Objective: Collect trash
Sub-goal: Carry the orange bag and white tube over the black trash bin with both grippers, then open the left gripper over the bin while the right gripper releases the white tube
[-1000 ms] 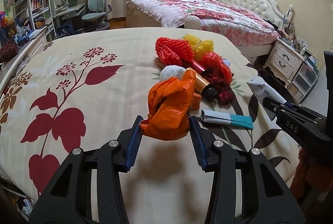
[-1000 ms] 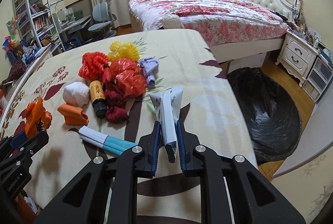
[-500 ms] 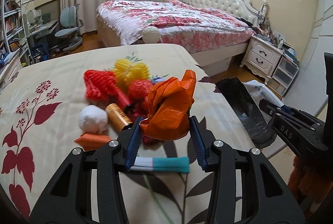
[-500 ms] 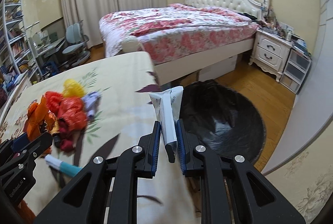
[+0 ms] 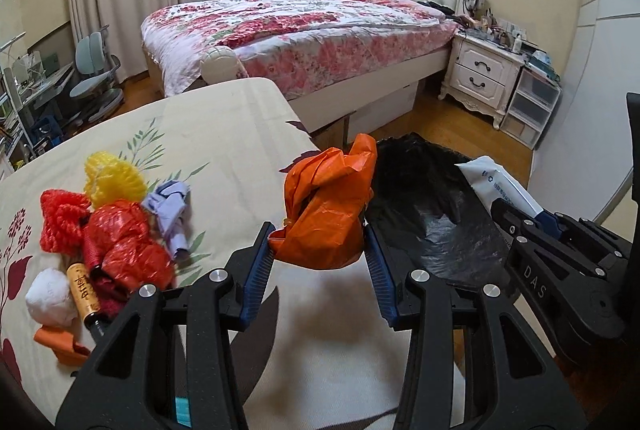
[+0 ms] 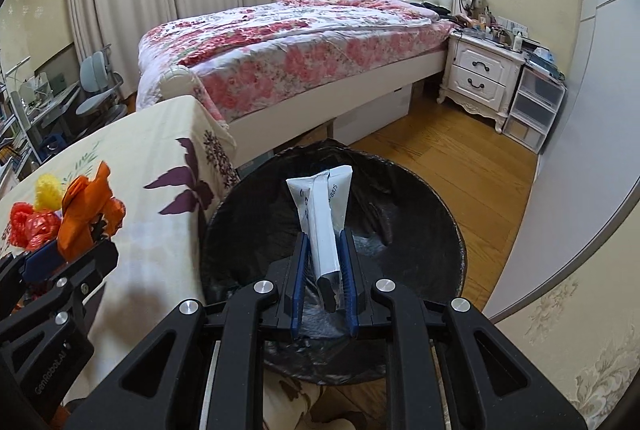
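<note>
- Both grippers have swung away from the trash pile toward the black bin bag.
- Left wrist view: the left gripper point(image 5: 319, 257) squeezes a crumpled orange bag point(image 5: 327, 208) mid-frame; the trash pile point(image 5: 106, 226) sits lower left on the tabletop point(image 5: 224, 134).
- Right wrist view: the right gripper point(image 6: 324, 284) is closed tight on a white tube point(image 6: 322, 214), over the black bin bag point(image 6: 408, 230) at center.
</note>
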### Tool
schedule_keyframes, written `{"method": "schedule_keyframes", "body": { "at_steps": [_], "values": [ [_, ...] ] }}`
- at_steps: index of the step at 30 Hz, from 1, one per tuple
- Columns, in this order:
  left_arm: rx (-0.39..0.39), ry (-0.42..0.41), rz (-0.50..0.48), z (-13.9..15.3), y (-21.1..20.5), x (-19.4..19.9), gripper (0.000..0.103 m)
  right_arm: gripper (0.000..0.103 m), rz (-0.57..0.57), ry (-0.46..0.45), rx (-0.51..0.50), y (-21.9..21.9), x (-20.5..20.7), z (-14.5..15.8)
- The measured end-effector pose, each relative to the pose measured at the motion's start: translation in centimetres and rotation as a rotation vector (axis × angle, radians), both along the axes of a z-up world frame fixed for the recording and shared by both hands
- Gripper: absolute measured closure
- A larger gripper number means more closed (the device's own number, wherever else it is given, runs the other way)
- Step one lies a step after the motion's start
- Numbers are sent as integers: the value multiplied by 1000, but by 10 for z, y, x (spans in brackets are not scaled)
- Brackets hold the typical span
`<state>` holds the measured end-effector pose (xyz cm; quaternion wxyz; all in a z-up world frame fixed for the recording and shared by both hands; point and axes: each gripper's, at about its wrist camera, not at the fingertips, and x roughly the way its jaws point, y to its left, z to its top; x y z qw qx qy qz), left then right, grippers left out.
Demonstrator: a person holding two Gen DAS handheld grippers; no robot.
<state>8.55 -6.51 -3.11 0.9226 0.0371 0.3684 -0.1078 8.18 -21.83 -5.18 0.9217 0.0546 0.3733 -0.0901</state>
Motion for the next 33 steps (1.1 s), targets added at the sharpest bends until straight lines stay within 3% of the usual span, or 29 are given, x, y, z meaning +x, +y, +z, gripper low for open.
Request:
{"method": "schedule_keyframes", "body": {
  "at_steps": [14,16,18,21,24,33],
  "values": [
    [59,35,-20,-19,-38,32,59,86,-53,21,59,-32,14,-16],
    [68,37,-22,-20,-42,33,57,79,-62,19,70,-36,14,-16],
    [77,40,-25,-20,-44,33,43,75,-73,22,71,-40,14,-17],
    [85,28,-22,-19,-46,31,35,63,-85,17,67,-43,14,-17],
    [86,23,-19,-19,-46,30,29,61,-102,12,59,-46,12,-15],
    [67,21,8,-9,-34,25,24,48,-128,0,44,-48,0,-7]
  ]
}}
